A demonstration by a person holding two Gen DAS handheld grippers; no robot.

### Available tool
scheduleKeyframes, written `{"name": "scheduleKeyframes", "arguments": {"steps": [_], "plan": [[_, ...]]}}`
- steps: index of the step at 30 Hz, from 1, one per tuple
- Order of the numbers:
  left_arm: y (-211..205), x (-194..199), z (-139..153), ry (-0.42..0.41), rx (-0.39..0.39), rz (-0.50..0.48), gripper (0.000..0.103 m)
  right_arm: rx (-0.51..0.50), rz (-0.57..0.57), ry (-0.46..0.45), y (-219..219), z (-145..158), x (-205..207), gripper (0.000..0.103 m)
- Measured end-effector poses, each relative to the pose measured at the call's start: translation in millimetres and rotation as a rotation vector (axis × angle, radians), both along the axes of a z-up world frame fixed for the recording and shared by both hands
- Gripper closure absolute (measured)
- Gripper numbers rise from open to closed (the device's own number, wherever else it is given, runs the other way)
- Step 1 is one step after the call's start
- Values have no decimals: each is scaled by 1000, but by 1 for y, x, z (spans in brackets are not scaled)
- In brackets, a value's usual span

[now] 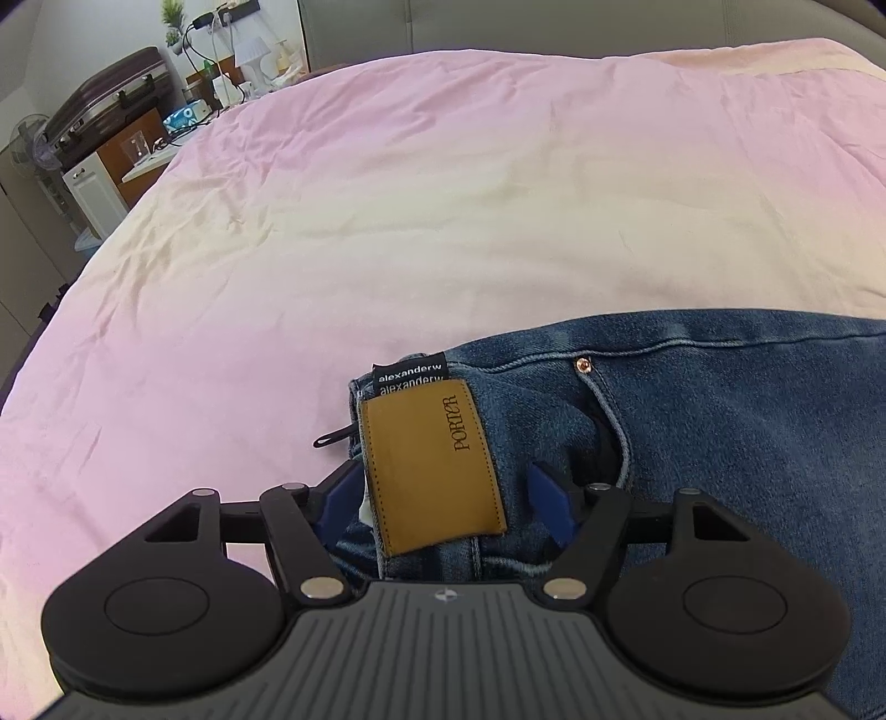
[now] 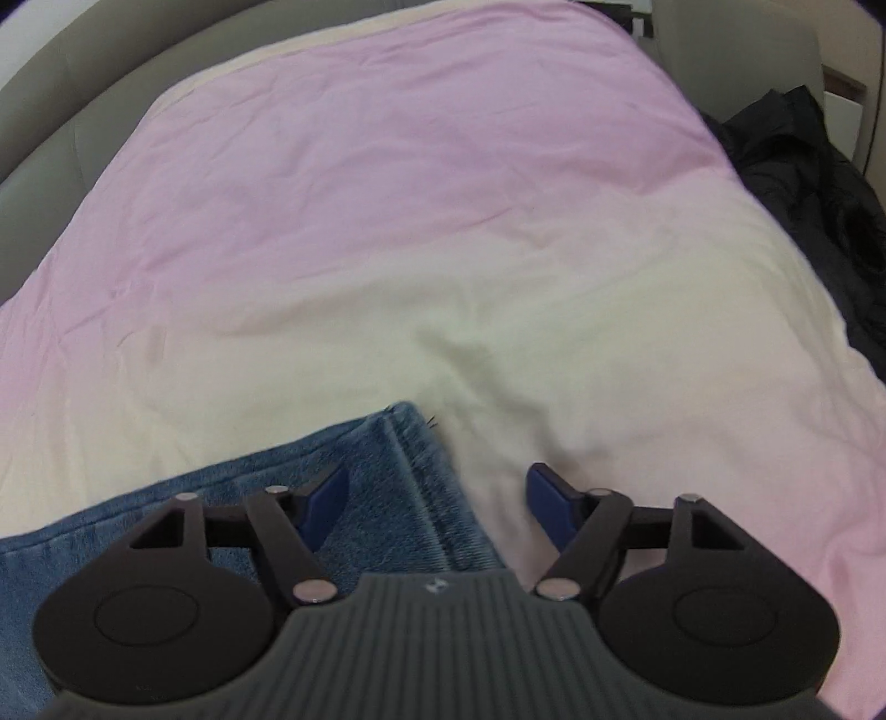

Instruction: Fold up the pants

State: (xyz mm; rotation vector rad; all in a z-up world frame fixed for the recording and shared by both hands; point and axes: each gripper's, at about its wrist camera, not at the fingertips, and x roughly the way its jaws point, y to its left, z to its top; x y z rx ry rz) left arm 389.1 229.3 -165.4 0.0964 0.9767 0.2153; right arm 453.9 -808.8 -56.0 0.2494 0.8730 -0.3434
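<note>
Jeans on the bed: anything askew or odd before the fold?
Little stands out. The jeans lie flat on the bedspread. At the waistband, a black loop pokes out sideways beside the tan patch, and the hem corner shows loose threads.

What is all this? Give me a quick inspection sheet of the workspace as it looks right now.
Surface: pink and cream bedspread, wrinkled.
Job's things: blue jeans lying on the bedspread, tan leather patch facing up, hem end near the right gripper.
Clutter: dark garment at the bed's edge.
Grippers: left gripper open, straddling the waistband; right gripper open over the hem.
Cables: cords hanging from a power strip.
Surroundings: suitcase, fan, grey headboard.
</note>
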Motion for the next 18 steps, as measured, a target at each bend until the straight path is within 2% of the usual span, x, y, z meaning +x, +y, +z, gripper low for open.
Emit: {"name": "scheduleKeyframes", "arguments": {"steps": [2,3,4,5,8,10,15,17,18], "plan": [[-3,-3,2,6,16,-17,23,-49,30,46,12,-9,9,58],[-4,-4,3,8,23,-26,23,-112,35,62,19,-10,12,90],[-4,-4,3,10,27,-33,23,-189,33,80,25,-9,13,97],[-5,-3,3,13,32,-39,23,-219,34,52,30,-3,10,101],[-4,-2,2,13,41,-41,23,-374,59,-22,50,16,7,103],[-4,-5,3,4,40,-27,24,-464,55,-41,61,19,12,103],[-5,-22,17,4,30,-64,25,-523,33,105,72,-7,33,103],[-5,-31,25,7,38,-97,25,-510,22,124,74,-4,32,103],[-6,-36,29,6,43,-118,25,-499,6,119,73,2,30,100]]}}
